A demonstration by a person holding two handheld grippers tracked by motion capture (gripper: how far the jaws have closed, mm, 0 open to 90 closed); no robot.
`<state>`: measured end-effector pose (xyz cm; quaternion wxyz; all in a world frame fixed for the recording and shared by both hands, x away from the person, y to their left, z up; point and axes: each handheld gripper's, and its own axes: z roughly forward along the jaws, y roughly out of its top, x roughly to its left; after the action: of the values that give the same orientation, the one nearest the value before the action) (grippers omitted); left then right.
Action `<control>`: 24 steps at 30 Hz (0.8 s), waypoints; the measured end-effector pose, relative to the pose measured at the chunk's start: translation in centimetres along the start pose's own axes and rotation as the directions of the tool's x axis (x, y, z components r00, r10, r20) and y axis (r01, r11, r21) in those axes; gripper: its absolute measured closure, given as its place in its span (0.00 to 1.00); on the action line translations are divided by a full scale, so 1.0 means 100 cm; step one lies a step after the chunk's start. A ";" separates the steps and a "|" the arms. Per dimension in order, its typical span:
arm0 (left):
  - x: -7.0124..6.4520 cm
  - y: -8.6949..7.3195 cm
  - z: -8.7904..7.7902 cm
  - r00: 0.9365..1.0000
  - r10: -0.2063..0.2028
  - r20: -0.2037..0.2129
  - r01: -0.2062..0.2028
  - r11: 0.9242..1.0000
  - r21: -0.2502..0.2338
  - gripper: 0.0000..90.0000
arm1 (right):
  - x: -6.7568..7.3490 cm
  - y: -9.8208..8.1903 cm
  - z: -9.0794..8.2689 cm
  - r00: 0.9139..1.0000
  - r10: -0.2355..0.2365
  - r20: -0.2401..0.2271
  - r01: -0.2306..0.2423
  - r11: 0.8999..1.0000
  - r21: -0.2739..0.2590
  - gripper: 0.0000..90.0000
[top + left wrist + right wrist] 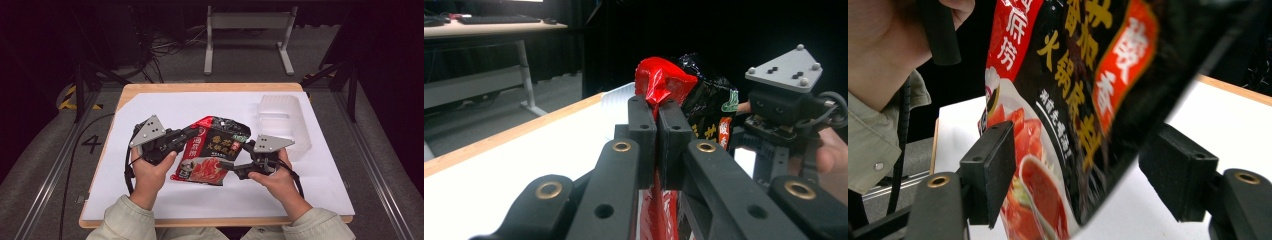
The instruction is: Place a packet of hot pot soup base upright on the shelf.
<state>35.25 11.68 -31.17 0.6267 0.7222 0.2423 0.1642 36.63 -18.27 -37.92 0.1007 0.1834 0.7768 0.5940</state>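
Surface (210,88): rectangular wooden top with a pale timber edge, most of it covered by a large white sheet (150,185). Grey carpeted floor around it; a white metal frame with two legs (248,30) stands beyond the far edge.

Container (282,122): clear, ribbed plastic tub, rectangular, resting on the white sheet at the far right of the surface, just behind the right hand.

Packet (212,150): glossy black-and-red plastic food pouch printed with yellow and white characters and a picture of a red dish. Held at the middle of the surface between the two tools, its lower end toward the person. Whether its lower edge touches the sheet cannot be told. In the left gripper view its red top corner is crumpled into a bunch.

Left hand-held gripper (192,132): black, two-jawed, with a grey three-cornered plate on top, held in the person's left hand (152,167). Jaws pressed together on the packet's red upper corner, the film pinched between them.

Right hand-held gripper (226,165): same make, held in the person's right hand (272,177). Jaws spread wide, one on each side of the packet's lower edge; in the right gripper view neither pad touches the film.

Sleeves: pale beige fabric on both forearms.
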 end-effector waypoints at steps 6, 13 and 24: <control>-0.002 0.000 0.003 1.000 -0.002 0.005 0.002 1.000 -0.001 0.97 | 0.002 -0.001 0.007 1.000 0.005 -0.006 -0.005 1.000 -0.021 0.38; -0.006 -0.001 0.005 1.000 -0.005 0.009 0.005 1.000 -0.011 0.97 | 0.005 -0.002 0.013 1.000 -0.015 -0.006 0.015 1.000 -0.026 0.45; -0.007 -0.004 0.006 1.000 -0.019 0.024 0.019 1.000 -0.013 0.97 | 0.002 -0.001 0.006 0.999 0.000 -0.051 -0.002 0.999 -0.038 0.79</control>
<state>34.96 10.82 -31.57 0.6359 0.7175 0.2406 0.1514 36.61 -17.70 -38.20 0.0839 0.1666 0.7676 0.6132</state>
